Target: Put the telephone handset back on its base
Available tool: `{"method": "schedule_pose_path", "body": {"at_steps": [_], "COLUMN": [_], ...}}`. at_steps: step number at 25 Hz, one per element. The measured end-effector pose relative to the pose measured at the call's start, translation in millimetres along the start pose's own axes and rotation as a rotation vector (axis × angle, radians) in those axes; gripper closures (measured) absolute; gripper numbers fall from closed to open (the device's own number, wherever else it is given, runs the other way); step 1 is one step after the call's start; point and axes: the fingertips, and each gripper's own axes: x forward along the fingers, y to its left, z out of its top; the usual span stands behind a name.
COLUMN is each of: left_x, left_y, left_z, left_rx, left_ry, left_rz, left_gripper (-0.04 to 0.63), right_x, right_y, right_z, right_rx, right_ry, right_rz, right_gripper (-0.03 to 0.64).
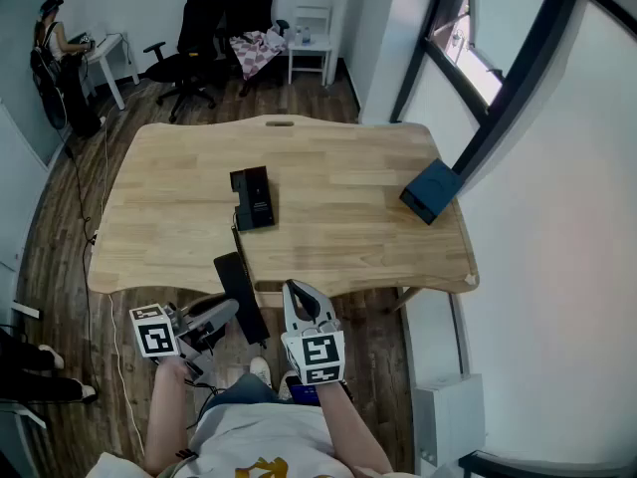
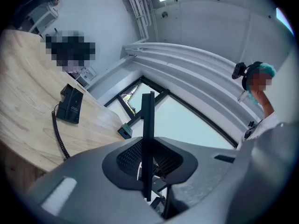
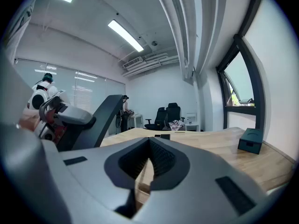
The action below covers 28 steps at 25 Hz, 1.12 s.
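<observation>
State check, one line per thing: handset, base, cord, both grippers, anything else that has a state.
handset: off its base, clamped edge-on in the left gripper, over the near edge of the table.
base: flat on the table, cradle empty.
cord: attached to the base, trailing toward the near edge.
left gripper: shut on the handset.
right gripper: shut, empty.
blue box: on the table's right edge, untouched.

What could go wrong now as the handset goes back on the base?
The handset is clamped across its thin width by the left gripper, so it may twist or slip. The coiled cord could snag the table edge or tug the base askew.
</observation>
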Motion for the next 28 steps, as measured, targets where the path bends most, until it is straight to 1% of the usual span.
{"method": "schedule_pose_path", "body": {"at_steps": [6, 14, 18, 23, 28], "left_x": [-7.6, -18.3, -21.8, -22.0, -23.2], "left_y": [1.7, -0.6, -2.0, -4.6, -1.4], "left_z": [-0.3, -12.6, -15.7, -14.6, -11.6], "left_rx": [0.01, -0.019, -0.028, -0.022, -0.029], "left_ry": [-0.014, -0.015, -0.016, -0.022, -0.04], "left_rz": [0.014, 0.02, 0.03, 0.037, 0.049], "left_gripper": [0.525, 0.525, 0.525, 0.525, 0.525], "right_x": [-0.5, -4.1, -8.5, -11.9, -10.4], "right_y": [7.9, 17.5, 18.6, 12.3, 11.9], "right_z": [1.6, -3.4, -5.6, -9.1, -13.8], "right_rx": [0.004, -0.001, 0.04, 0.08, 0.098], "right_ry": [-0.004, 0.009, 0.011, 0.009, 0.016], "right_rz": [0.01, 0.031, 0.042, 0.028, 0.046], "right_gripper": [0.611, 0.611, 0.611, 0.611, 0.611]}}
